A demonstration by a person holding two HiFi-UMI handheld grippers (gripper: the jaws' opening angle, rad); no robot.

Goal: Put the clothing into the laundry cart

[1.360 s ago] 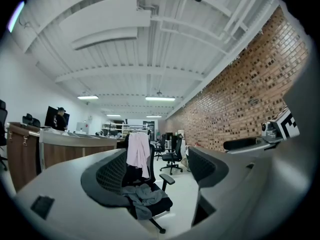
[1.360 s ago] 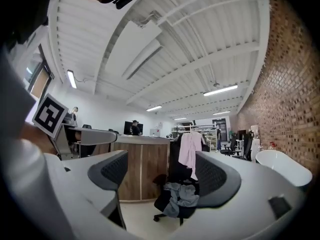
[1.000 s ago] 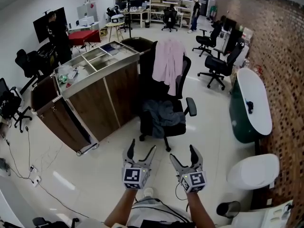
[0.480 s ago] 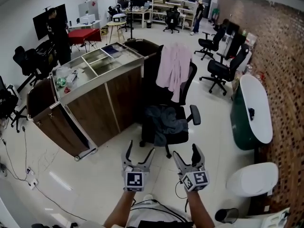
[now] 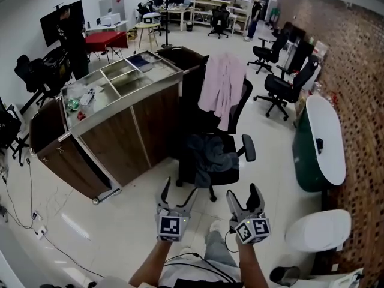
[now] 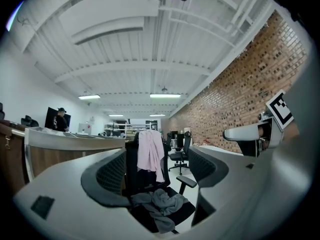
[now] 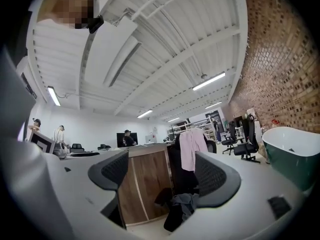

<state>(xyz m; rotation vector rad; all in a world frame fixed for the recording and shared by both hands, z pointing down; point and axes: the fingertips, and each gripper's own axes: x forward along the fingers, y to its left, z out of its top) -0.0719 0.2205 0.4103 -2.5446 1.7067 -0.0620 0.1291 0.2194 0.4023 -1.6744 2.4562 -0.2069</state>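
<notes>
Low in the head view, the left gripper (image 5: 179, 190) sits near 6 o'clock and the right gripper (image 5: 243, 194) just beside it toward 5 o'clock, side by side but not touching. Both are held level, pointing away from the person toward 12 o'clock. Each gripper's jaws stand apart and hold nothing. The right gripper's marker cube (image 5: 252, 230) is rolled slightly to one side. The bare left forearm (image 5: 151, 264) and right forearm (image 5: 253, 270) reach up from the bottom edge.
</notes>
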